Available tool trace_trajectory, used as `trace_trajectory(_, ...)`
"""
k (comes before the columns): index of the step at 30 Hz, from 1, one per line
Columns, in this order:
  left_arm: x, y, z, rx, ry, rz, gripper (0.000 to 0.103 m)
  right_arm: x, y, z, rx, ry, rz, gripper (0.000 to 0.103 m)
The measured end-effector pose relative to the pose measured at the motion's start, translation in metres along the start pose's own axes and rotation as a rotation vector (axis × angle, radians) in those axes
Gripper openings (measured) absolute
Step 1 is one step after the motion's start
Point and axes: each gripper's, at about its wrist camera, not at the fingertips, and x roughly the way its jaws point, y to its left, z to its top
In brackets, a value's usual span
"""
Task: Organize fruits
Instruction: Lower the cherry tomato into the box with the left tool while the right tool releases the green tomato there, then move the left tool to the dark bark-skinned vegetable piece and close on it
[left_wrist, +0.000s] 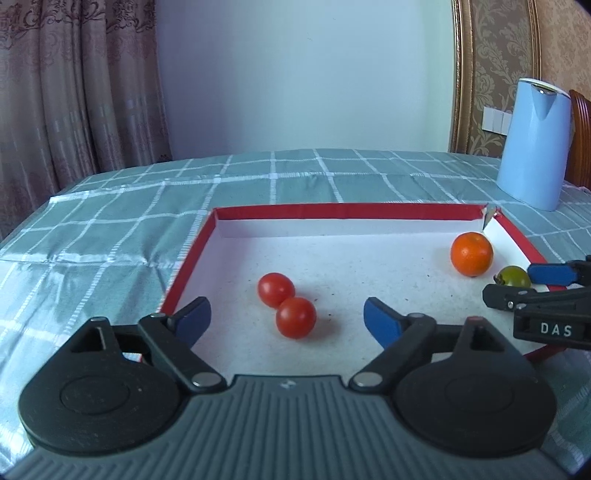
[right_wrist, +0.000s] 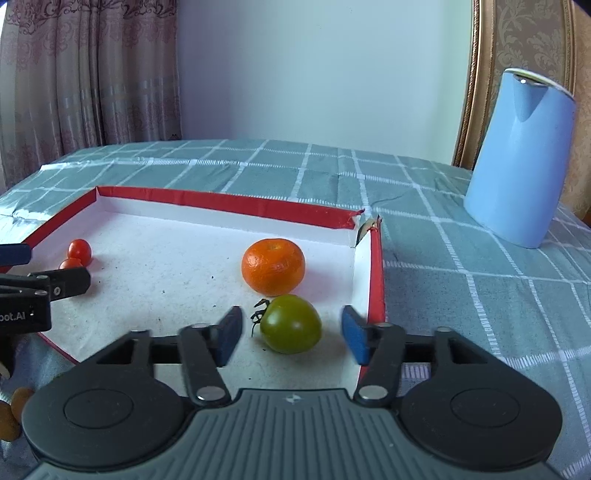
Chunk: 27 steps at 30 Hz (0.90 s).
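Note:
A shallow red-rimmed box (left_wrist: 347, 211) with a white floor lies on the table; its rim also shows in the right wrist view (right_wrist: 221, 201). Two red tomatoes (left_wrist: 286, 304) touch each other at its left middle, small in the right wrist view (right_wrist: 79, 249). An orange (right_wrist: 273, 266) and a green tomato (right_wrist: 291, 324) sit by the right wall, also in the left wrist view: orange (left_wrist: 471, 254), green tomato (left_wrist: 513, 277). My left gripper (left_wrist: 288, 317) is open, its jaws either side of the nearer red tomato. My right gripper (right_wrist: 291, 334) is open around the green tomato, not touching it.
A tall light-blue kettle (right_wrist: 517, 158) stands on the teal checked tablecloth (right_wrist: 461, 280) right of the box. The box's far right corner (right_wrist: 364, 225) is torn. Curtains hang at the left, a white wall behind. Some orange-brown objects (right_wrist: 14, 410) show at the lower left edge.

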Motion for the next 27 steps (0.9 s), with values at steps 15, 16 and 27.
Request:
trace_trajectory(15, -0.054, 0.031, -0.032, -0.071, -0.115, 0.04, 0.103, -0.03, -0.003, -0.017, 0.046, -0.118, 0.014, 0.071)
trace_trajectory(16, -0.056, 0.031, -0.035, -0.065, -0.108, 0.036, 0.103, -0.035, -0.003, -0.019, 0.045, -0.123, 0.018, 0.071)
trace_trajectory(27, -0.07, 0.058, -0.051, -0.131, -0.052, -0.048, 0.103, -0.085, 0.004, -0.044, -0.002, -0.224, 0.074, 0.071)
